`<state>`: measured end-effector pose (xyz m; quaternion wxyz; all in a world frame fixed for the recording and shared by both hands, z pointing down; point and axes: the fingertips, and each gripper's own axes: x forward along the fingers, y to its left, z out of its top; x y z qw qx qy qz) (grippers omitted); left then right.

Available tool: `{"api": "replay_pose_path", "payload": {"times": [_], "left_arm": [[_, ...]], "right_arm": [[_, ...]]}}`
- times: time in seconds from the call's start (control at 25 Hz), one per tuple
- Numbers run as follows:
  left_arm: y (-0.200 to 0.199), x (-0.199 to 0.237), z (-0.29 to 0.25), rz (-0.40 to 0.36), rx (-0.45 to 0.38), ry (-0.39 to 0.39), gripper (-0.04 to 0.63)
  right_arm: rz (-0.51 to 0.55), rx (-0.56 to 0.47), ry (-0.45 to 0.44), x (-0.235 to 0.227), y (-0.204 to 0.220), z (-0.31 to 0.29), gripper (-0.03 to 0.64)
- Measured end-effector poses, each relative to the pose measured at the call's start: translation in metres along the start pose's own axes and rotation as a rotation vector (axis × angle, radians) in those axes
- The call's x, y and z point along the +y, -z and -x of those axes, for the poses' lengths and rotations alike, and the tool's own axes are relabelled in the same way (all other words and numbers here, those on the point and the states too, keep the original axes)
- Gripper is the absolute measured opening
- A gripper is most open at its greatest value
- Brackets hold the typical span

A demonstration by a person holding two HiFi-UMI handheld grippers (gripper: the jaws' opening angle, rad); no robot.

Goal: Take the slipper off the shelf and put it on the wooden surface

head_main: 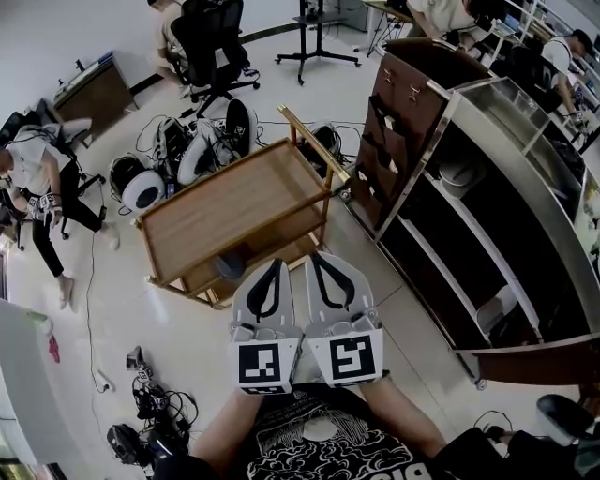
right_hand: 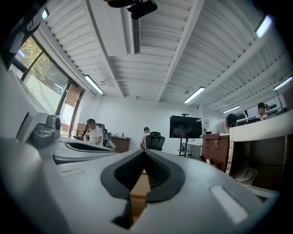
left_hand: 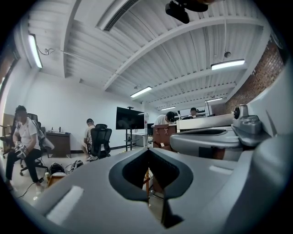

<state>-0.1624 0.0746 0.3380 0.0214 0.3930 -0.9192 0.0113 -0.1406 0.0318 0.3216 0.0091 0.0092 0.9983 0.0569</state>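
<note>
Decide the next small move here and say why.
Probably turn the right tool toward the shelf and open it. Both it and the left tool are shut and empty near the wooden cart, while a pale object, perhaps the slipper, lies on a lower shelf board.

Two claws: left claw (head_main: 274, 269), right claw (head_main: 322, 262). One wooden surface (head_main: 225, 211) just ahead of both. One shelf (head_main: 487, 216) right of the right claw, carrying two pale things too small to name, an upper one (head_main: 459, 176) and a lower one (head_main: 502, 305). One drawer cabinet (head_main: 398, 103) ahead-right. One screen stand (head_main: 314, 33) far ahead. Four people: seated person (head_main: 33, 173) far left of the left claw, person in an office chair (head_main: 173, 33) ahead, two desk workers (head_main: 441, 11) far ahead-right.
</note>
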Motion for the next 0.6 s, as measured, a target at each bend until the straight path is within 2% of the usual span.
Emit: {"api": "replay_pose_path", "payload": {"times": [0.6], "left_arm": [[0.001, -0.009, -0.014, -0.004, 0.001, -0.014, 0.003]], "right_arm": [[-0.016, -0.007, -0.025, -0.014, 0.002, -0.006, 0.000]]}}
